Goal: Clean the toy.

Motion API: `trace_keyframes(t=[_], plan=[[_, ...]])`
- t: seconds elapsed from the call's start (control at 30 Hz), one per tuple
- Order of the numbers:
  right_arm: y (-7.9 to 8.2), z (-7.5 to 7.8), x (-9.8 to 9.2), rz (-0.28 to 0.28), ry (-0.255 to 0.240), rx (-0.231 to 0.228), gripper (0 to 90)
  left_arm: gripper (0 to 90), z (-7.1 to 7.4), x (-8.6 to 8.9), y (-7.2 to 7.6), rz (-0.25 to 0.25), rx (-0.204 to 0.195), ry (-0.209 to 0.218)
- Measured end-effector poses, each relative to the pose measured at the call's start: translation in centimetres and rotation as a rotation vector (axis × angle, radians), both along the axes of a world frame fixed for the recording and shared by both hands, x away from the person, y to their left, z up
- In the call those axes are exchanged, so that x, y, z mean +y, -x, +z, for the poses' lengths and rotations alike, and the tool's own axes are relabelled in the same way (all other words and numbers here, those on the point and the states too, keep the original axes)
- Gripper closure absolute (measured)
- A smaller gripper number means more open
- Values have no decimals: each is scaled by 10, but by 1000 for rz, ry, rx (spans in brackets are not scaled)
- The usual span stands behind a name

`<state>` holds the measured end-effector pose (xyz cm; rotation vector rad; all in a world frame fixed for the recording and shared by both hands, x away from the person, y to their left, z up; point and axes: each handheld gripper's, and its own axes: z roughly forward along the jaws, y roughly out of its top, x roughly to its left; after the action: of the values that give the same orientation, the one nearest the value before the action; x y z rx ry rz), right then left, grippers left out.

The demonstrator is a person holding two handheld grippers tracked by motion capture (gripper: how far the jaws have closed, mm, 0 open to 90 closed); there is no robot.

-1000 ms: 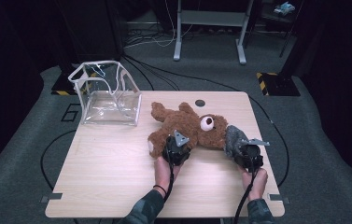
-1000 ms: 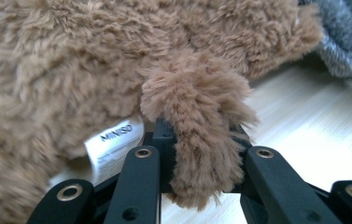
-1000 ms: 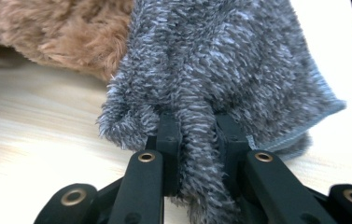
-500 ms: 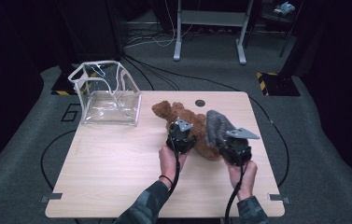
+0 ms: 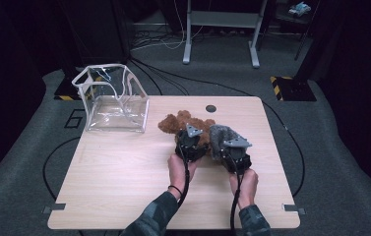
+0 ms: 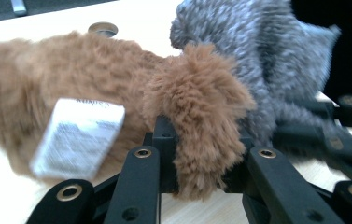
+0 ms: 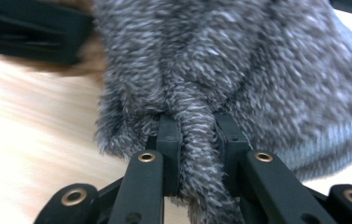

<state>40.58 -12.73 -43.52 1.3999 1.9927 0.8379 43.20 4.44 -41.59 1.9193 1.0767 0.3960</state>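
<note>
A clear plastic bag stands open on the bench's far left corner. A dark round grommet sits near the far edge.

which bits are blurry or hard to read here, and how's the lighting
High view: dark room, lit pale wooden table, glare on the clear plastic bag. Left gripper view: the brown plush teddy bear and its white label smear, the print unreadable. Right gripper view: grey knitted fuzzy cloth sharp near the jaws, tabletop streaked by motion.
</note>
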Motion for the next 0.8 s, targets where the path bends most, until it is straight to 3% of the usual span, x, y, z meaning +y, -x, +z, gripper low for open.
trace_keyframes(t=[0.1, 0.23, 0.3, 0.33, 0.37, 0.4, 0.47, 0.5, 0.53, 0.57, 0.67, 0.8], plan=[[-8, 3, -13, -29, -8, 1, 757, 735, 5, -6, -1, -14, -5, -2], [-12, 7, -22, -48, -14, -9, 756, 727, 11, -10, -9, -26, 15, 13], [-15, 5, -24, -53, -8, -7, 757, 718, 9, -12, -15, -36, 34, -1], [-19, 1, -26, -54, -27, 8, 756, 701, 7, -12, -19, -43, 49, -10], [-24, -9, -27, -57, -31, 32, 755, 626, 5, -13, -20, -29, 47, -9], [-24, -9, -27, -57, -31, 32, 755, 606, 5, -13, -20, -29, 47, -9], [-11, -9, -25, -39, -49, 6, 755, 517, 10, -11, -16, -40, 0, -47], [-11, -9, -25, -39, -49, 6, 755, 471, 10, -11, -16, -40, 0, -47], [2, -6, -18, -6, -55, -16, 756, 430, 13, -10, -14, -45, 1, -41], [3, -6, -16, 3, -54, -20, 756, 392, 16, -8, -10, -41, -20, -50], [5, -9, -10, 18, -49, -11, 756, 358, 16, -5, -5, -46, -35, -53], [-8, -16, -14, -10, -62, 17, 756, 298, 11, 5, 8, -51, -52, -70]])
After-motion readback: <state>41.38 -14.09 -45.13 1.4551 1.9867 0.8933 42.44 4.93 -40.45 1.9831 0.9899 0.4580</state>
